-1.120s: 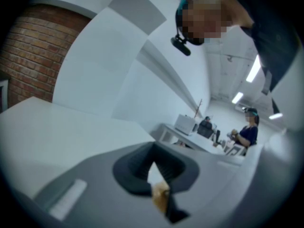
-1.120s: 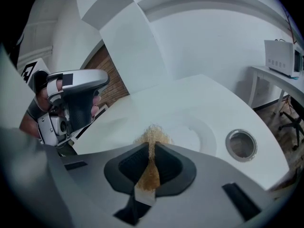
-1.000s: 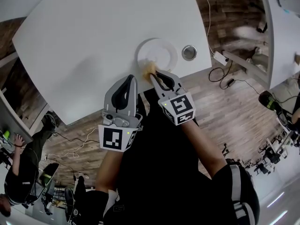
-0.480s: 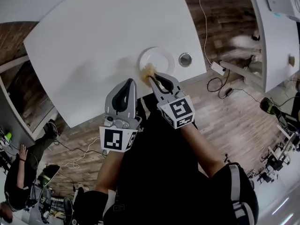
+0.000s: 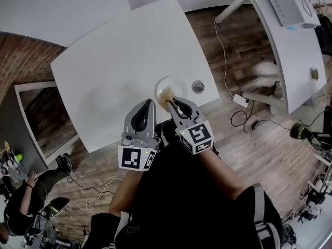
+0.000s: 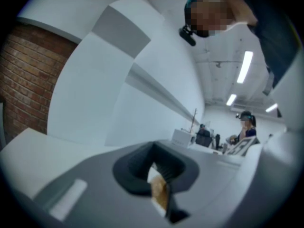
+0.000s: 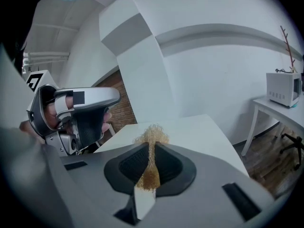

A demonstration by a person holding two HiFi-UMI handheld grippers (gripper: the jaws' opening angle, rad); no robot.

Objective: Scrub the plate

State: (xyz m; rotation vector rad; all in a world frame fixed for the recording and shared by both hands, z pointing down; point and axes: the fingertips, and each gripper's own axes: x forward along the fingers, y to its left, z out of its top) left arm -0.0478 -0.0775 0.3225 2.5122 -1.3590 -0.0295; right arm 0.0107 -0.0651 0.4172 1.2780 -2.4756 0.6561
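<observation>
Tan, wiry fibre fills the right tongs (image 7: pixel 151 161): the dark pads are clamped on a frizzy scouring pad (image 7: pixel 151 137), whose tuft sticks out past the tips. In the head view the right tongs (image 5: pixel 173 104) reach forward from the person's body. The scouring pad (image 5: pixel 166 94) lies over the near edge of the round white plate (image 5: pixel 177 83); whether it presses on the plate cannot be told. The left tongs (image 5: pixel 149 104) are held just beside them, to the left, pointing the same way, with their tip over the near edge of the surface. The left gripper view shows these tongs (image 6: pixel 154 167) with pads pressed together and nothing gripped; only a thin slit of tan and white shows below them. Both forearms run back in dark sleeves.

The plate sits near the front right corner of the white surface (image 5: pixel 114 71), with a small round metal disc (image 5: pixel 197 86) just beside it on the right. The wooden plank floor (image 5: pixel 259 139) runs around it, with cables and a white power strip (image 5: pixel 240 100). A second white table (image 5: pixel 290 40) stands well apart at the right, a red brick wall (image 5: pixel 26 56) at the left. A white microwave oven (image 7: pixel 282 89) stands on a side table in the right gripper view.
</observation>
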